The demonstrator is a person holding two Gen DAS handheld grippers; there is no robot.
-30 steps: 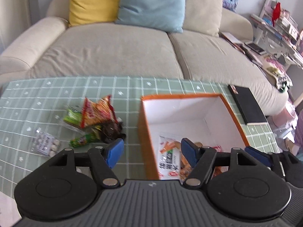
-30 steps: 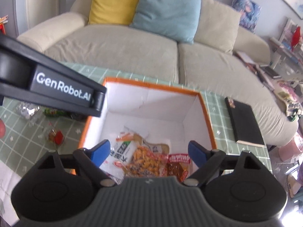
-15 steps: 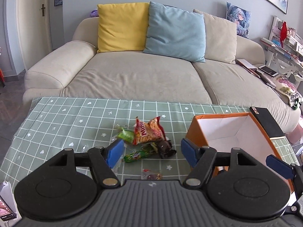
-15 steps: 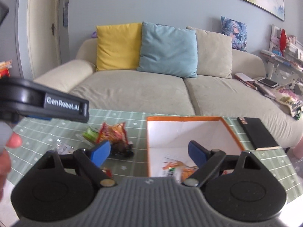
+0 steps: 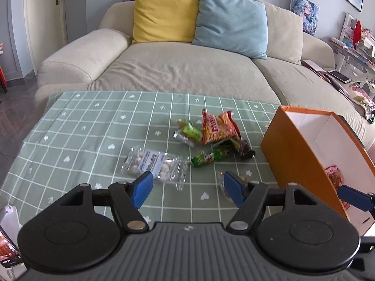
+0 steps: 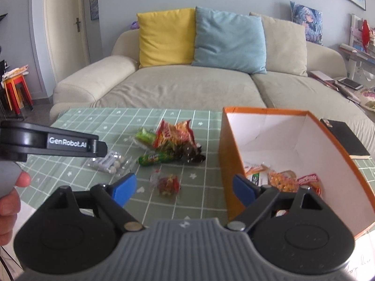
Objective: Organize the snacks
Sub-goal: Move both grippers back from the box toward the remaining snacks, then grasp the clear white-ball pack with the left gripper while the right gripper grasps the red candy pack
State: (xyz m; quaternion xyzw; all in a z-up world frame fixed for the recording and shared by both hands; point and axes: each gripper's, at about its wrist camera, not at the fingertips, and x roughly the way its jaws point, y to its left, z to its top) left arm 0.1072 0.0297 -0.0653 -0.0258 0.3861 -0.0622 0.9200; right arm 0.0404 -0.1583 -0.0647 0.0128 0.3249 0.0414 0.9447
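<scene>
The left gripper [image 5: 188, 188] is held wide open and empty; just ahead of its left pad a clear packet of white sweets [image 5: 152, 164] is seen. The right gripper [image 6: 182, 188] is likewise spread wide and empty, a small red-wrapped sweet [image 6: 167, 183] lying between its pads. Beyond, loose snacks [image 6: 174, 138] are heaped; the orange box [image 6: 281, 140] stands rightward.
</scene>
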